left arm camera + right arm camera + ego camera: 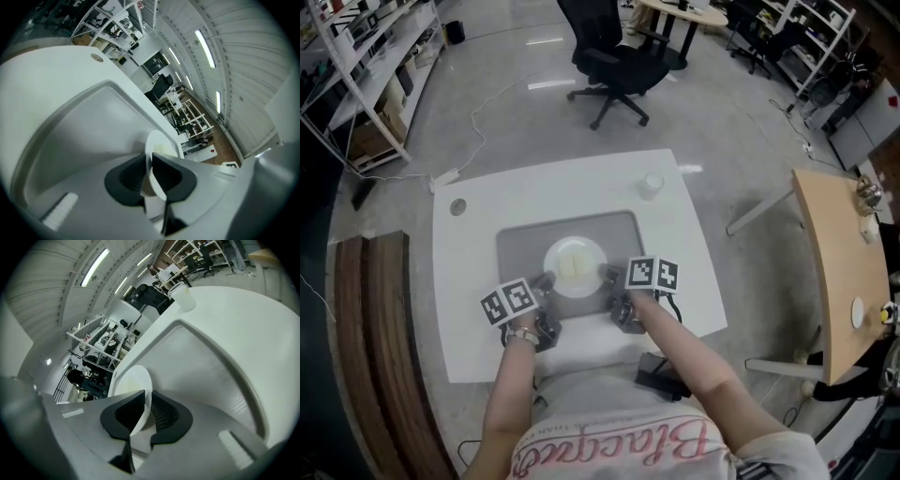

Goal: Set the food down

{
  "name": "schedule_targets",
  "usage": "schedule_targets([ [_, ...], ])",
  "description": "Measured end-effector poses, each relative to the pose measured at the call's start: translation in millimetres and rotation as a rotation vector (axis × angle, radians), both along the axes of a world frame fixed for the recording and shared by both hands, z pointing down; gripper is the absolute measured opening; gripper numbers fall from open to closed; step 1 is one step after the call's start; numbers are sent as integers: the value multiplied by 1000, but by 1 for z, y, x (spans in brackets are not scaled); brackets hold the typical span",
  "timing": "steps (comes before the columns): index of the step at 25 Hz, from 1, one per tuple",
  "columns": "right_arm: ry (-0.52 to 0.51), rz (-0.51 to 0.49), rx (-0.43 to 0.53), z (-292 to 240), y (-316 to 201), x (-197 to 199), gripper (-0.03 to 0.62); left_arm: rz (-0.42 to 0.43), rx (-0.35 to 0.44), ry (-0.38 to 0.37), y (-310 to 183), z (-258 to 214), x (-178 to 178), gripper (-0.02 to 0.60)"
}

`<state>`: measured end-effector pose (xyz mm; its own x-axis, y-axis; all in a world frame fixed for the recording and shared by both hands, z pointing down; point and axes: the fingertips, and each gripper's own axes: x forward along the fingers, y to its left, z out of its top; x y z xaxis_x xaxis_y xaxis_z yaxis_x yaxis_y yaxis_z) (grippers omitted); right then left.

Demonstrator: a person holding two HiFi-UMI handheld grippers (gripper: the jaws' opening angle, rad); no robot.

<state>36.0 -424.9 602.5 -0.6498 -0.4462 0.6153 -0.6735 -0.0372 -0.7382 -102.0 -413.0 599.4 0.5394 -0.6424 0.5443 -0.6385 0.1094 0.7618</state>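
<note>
Where your slightly parted left gripper and right gripper loosely straddle opposite rims, round white plate: likely stiff, breakable.

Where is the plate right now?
In the head view the plate sits on the grey tray in the middle of the table, its left rim between the tongs of the left gripper, its right rim between those of the right gripper.

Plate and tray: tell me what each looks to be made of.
Plate: white, smooth and slightly glossy with a thin rim, probably ceramic or melamine; the look leaves it open. Tray: grey, matte, with moulded rounded corners and a raised edge, most likely plastic.
</note>
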Motion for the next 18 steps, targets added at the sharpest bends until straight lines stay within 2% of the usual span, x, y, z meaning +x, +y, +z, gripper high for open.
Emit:
schedule_targets([
  [4, 131, -53, 39, 4, -4, -2, 52, 45, -37, -109, -2, 12, -1, 54],
  [8, 283, -138, 116, 6, -7, -10, 63, 73, -50, -169, -3, 18, -6, 57],
  [12, 317, -147, 118, 11, -8, -11, 77, 91, -54, -193, -3, 21, -7, 61],
  [18, 365, -172, 140, 9, -9, -11, 86, 162, -41, -245, -4, 18, -8, 78],
])
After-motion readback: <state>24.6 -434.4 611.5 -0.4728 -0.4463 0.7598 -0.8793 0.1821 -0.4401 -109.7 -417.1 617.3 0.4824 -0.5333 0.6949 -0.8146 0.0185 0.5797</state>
